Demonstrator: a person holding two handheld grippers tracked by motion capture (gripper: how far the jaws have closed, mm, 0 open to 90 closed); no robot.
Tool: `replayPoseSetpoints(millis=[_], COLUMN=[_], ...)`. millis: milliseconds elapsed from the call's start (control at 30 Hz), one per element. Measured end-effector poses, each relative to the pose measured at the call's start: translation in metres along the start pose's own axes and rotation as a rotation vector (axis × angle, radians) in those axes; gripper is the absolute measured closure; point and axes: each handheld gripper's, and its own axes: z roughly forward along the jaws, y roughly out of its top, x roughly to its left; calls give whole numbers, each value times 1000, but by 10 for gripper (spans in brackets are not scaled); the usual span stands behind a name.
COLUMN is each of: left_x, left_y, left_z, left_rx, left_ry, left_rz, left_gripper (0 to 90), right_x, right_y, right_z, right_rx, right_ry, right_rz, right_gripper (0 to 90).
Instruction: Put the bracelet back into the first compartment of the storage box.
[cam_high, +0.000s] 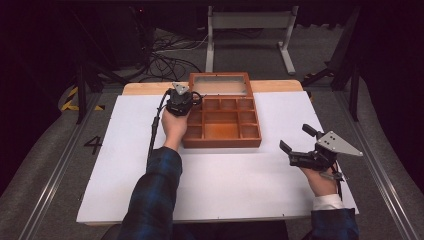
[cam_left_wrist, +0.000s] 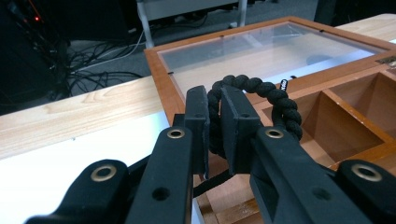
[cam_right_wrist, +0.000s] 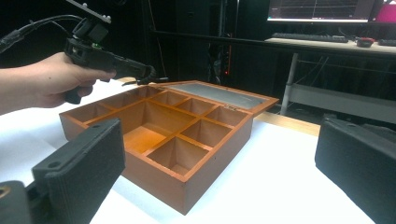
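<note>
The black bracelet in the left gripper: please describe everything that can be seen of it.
The black bracelet is a thick braided or twisted cord, matte and fabric-like, bent into a loop. A small tag with pale marks sits on it near the top. The left gripper is shut on it, both pads pinching one side, so the loop stands upright above the wooden box's far-left corner compartment, by the open glass lid. Its lower part is hidden behind the jaws.

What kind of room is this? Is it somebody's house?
Probably not a house: it looks like a lab or workshop. Tangled cables lie on the grey floor, a monitor and keyboard sit on a desk behind, and the table is covered in plain white.
</note>
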Motion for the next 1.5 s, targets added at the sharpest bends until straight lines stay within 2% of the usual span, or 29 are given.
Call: replayPoseSetpoints(millis=[300,433,500,633,700,733,867,1200,1367,1500], left_x=[1,4,5,6,7,8,12,10,9,8], left_y=[-1,-1,-1,-1,-2,-2,-2,2,2,-1], left_z=[1,-1,-2,-6,-8,-9,-16,-32,-38,-43], left_rx=[-5,-3,-3,2,9,10,-6,-69,-86,-100], left_ry=[-4,-6,-23,-50,-48,-53,-94,-137,-161,-184], left_rz=[-5,-30,-35,-21,0,5,-13,42,58,55], left_gripper=[771,696,675,558,470,454,407,287,250,217], right_x=[1,0,0,0,0,1,1,2,2,4], right_y=[-1,-1,-1,-2,-2,-2,-2,-3,-3,-4], right_z=[1,1,1,2,2,2,2,4,4,6], right_rx=[7,7,8,12,10,11,10,8,11,13], right_ry=[5,3,2,6,7,8,11,23,31,49], right_rz=[3,9,5,0,1,1,6,7,8,5], right_gripper=[21,21,21,21,21,21,20,8,3,2])
